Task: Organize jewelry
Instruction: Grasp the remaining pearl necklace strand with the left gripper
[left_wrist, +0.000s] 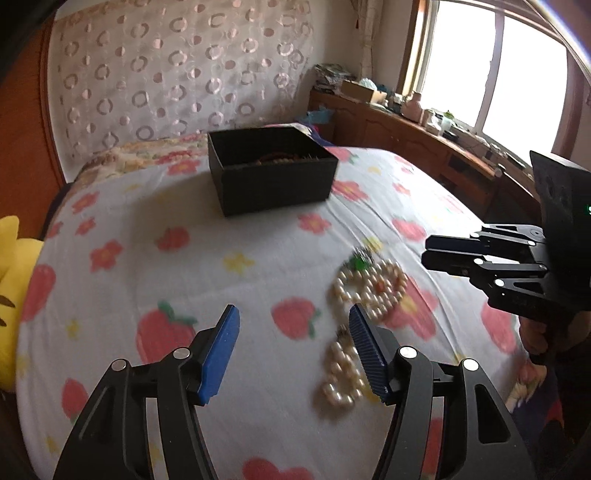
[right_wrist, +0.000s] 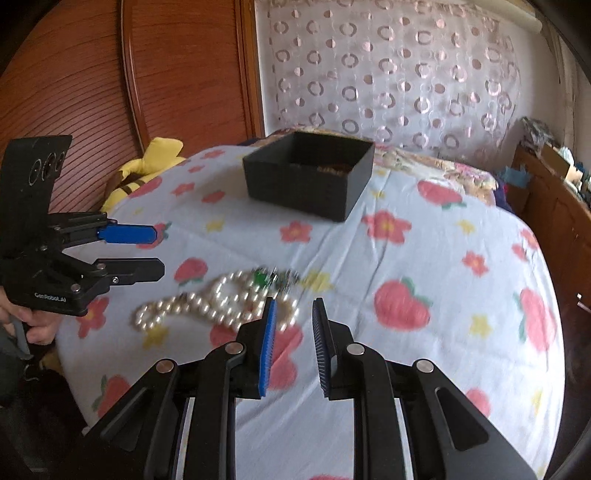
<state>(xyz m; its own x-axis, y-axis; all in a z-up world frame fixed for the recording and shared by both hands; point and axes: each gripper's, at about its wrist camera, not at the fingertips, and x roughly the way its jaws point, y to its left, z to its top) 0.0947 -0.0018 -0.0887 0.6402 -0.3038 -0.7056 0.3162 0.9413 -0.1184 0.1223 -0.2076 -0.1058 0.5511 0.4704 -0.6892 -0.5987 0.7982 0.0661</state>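
The flowered bedsheet (left_wrist: 207, 266) carries a black box (left_wrist: 273, 177). Nearer than the box, apart from it, lies the pearl necklace (right_wrist: 218, 302). Above the pearls, the left gripper (left_wrist: 291, 332) stands spread and the right gripper (right_wrist: 293, 314) narrowly parted, both empty.

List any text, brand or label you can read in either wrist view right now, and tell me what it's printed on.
"GenRoboT.AI": white print on the black body of the left gripper, seen in the right wrist view; the last letters are small, so that reading is uncertain.
Black box, pearl necklace, floral bedsheet: no text visible.
Items on the wooden cabinet by the window: too small and blurred to read.
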